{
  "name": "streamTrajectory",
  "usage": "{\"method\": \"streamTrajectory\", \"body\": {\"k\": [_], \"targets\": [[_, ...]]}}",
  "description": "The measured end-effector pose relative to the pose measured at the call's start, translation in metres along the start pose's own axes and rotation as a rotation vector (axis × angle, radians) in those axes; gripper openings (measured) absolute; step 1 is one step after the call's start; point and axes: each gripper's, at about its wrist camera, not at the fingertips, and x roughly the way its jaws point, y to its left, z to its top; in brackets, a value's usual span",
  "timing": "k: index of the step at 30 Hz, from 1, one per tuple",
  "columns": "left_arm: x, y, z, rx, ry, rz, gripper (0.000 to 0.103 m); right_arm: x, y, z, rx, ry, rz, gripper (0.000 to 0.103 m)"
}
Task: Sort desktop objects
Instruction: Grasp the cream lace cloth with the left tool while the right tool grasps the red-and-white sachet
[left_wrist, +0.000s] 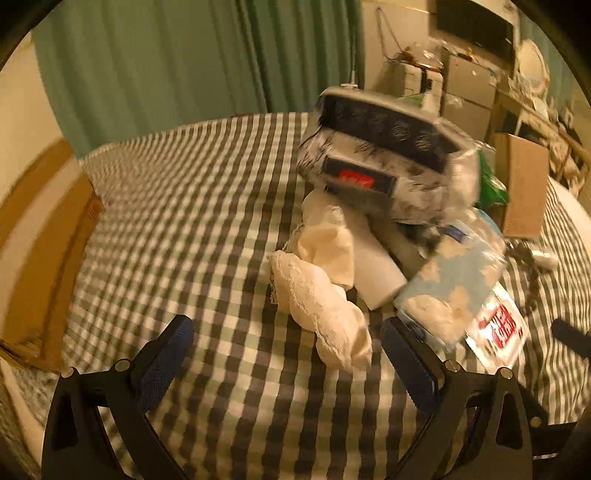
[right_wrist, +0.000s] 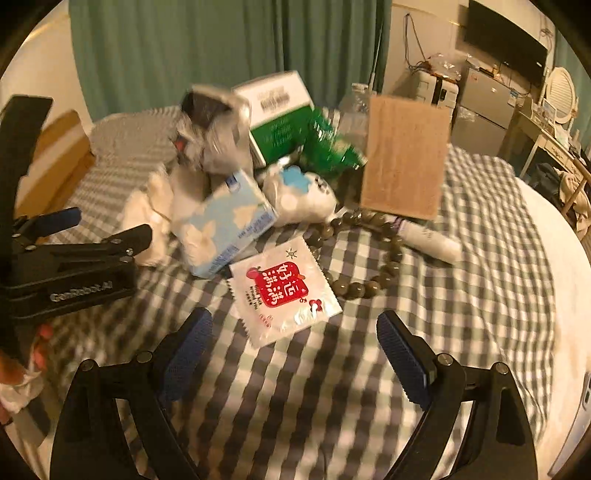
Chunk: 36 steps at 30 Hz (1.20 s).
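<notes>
A heap of objects lies on the checked cloth (left_wrist: 207, 206). My left gripper (left_wrist: 286, 341) is open and empty, just in front of a white lacy cloth (left_wrist: 321, 299). Behind it are a white tube (left_wrist: 373, 266), a blue tissue pack (left_wrist: 450, 280) and a grey patterned bag (left_wrist: 384, 162). My right gripper (right_wrist: 293, 343) is open and empty, just short of a white sachet with a red label (right_wrist: 282, 291). Near it lie a bead bracelet (right_wrist: 373, 254), the blue tissue pack (right_wrist: 225, 229), a white tube (right_wrist: 430, 240) and a plush toy (right_wrist: 303, 195). The left gripper (right_wrist: 92, 229) also shows in the right wrist view.
A cardboard box (left_wrist: 40, 236) stands at the left edge. A brown cardboard box (right_wrist: 404, 155), a green and white box (right_wrist: 277, 110) and a green bag (right_wrist: 328, 147) stand at the back of the heap. Furniture and a television (right_wrist: 506, 40) are at the far right.
</notes>
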Motion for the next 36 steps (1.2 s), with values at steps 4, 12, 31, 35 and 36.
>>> {"method": "streamTrajectory", "body": {"k": [4, 12, 31, 35, 36], "targets": [[0.022, 0.006, -0.001, -0.041, 0.042, 0.002, 0.103, 0.021, 0.002, 0.000, 0.003, 0.012, 0.005, 0.091], [0.031, 0.004, -0.006, -0.034, 0.025, -0.043, 0.067, 0.040, 0.006, 0.005, 0.010, 0.026, 0.001, 0.086], [-0.033, 0.012, 0.012, 0.041, 0.022, -0.222, 0.014, -0.006, -0.028, -0.020, 0.198, 0.071, 0.147, 0.008], [-0.059, 0.013, 0.008, 0.040, 0.012, -0.228, 0.014, -0.020, -0.026, -0.027, 0.184, 0.071, 0.148, 0.005], [-0.065, 0.013, 0.006, 0.045, 0.006, -0.229, 0.014, -0.024, -0.024, -0.028, 0.183, 0.071, 0.150, 0.005]]}}
